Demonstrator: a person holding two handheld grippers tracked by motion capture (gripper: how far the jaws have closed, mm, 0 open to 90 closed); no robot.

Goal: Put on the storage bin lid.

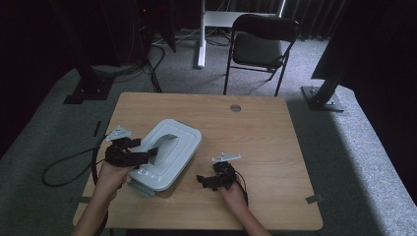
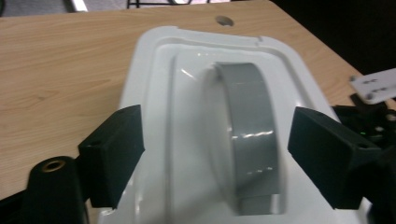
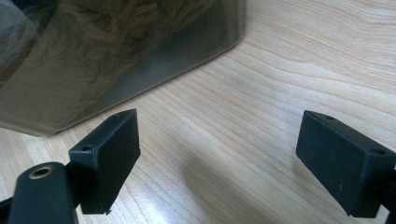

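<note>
On the wooden bench point(image 1: 255, 128), left of its middle, sat a white lidded container point(image 1: 167, 155) with a grey arched handle point(image 2: 250, 135) across its lid. The left gripper point(image 1: 147, 155) hovered at the container's near left edge, its fingers point(image 2: 114, 151) spread wide to either side of the handle and touching neither it nor the lid, as the left gripper view made plain. The right gripper point(image 1: 204, 179) rested low over bare wood just beside the container's right flank, its fingers point(image 3: 109, 154) also well apart with nothing between them; the container's smoky side wall point(image 3: 112, 56) filled the upper left of its view, with something brownish and fibrous showing dimly through it, though I could not tell what.

To my eye the step in hand was the handling of the lid by its handle, with no grip on it at that moment. A next move would call for the left fingers to close squarely on the handle, or draw clear, while the right steadied the base.
</note>
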